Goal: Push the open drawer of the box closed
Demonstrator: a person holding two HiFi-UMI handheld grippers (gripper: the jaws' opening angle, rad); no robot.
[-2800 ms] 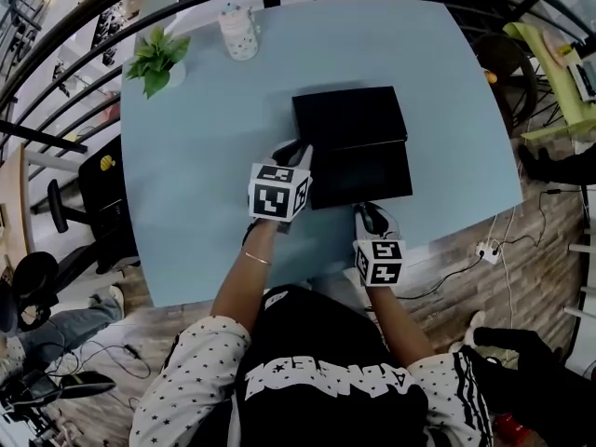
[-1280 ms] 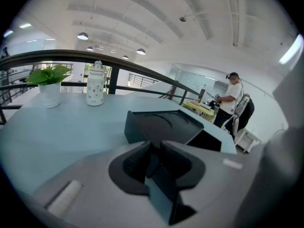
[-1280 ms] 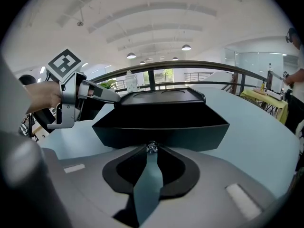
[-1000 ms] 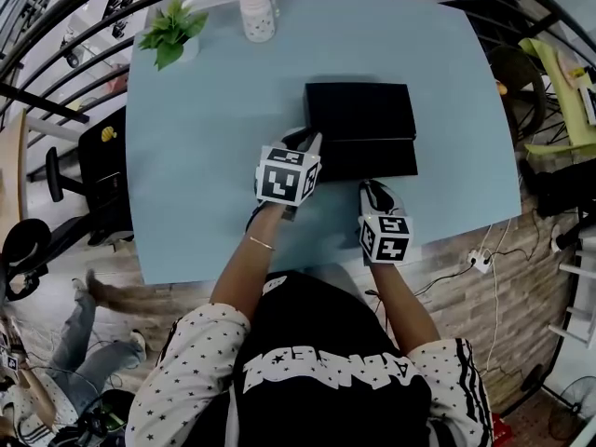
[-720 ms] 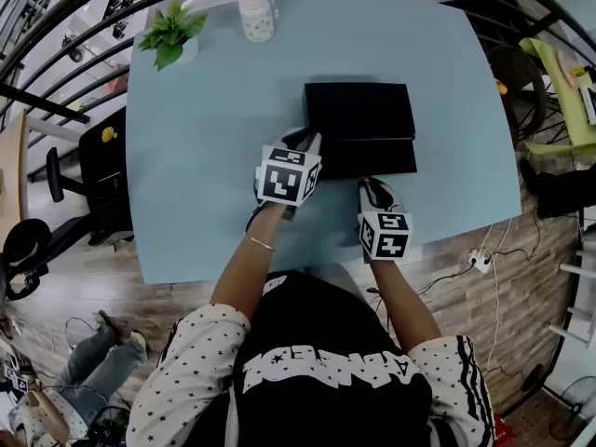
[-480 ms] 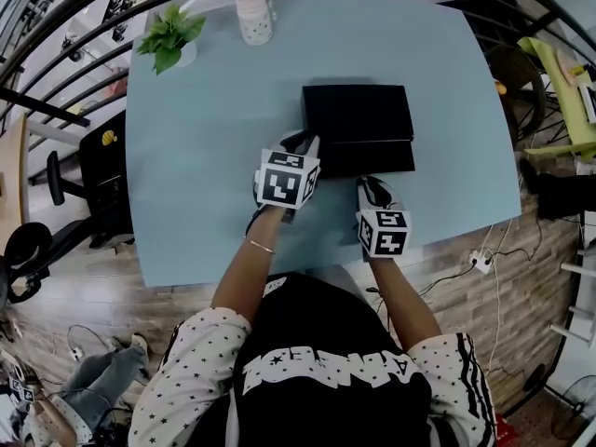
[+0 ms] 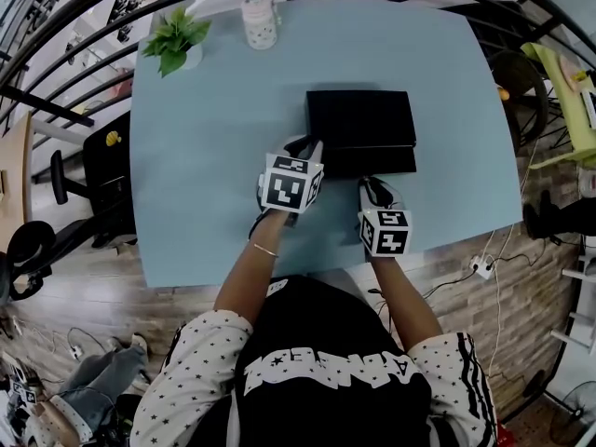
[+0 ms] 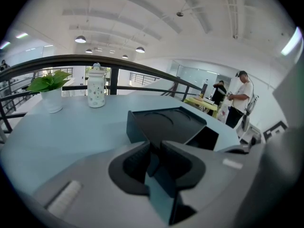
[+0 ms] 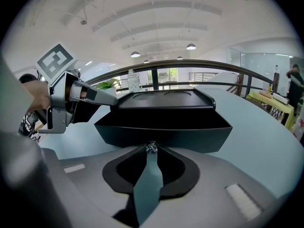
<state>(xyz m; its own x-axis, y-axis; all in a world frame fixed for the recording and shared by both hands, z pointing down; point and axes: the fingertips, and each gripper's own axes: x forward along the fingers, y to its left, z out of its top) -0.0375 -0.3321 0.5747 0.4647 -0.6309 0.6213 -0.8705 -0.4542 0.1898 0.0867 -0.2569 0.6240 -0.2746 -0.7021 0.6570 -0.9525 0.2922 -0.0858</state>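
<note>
Right gripper (image 7: 371, 184) pinches knob (image 9: 151, 147) of barely open drawer (image 9: 164, 129); left gripper (image 7: 312, 145), pressed together, touches box (image 7: 361, 117) corner.

Potted plant (image 7: 174, 43) near white jar (image 7: 260, 21); both on blue table (image 7: 205, 156).

no legible txt, shirt print (image 7: 328, 376) unreadable

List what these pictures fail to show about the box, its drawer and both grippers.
- Drawer inside: only black in the head view; its own front wall hides it in the right gripper view.
- Whether the left gripper touches the box: too small in the head view; its jaws cover the spot in the left gripper view.
- Shiny bit at the tips of the right gripper: too small to identify.
- Box's far side: faces away everywhere.
</note>
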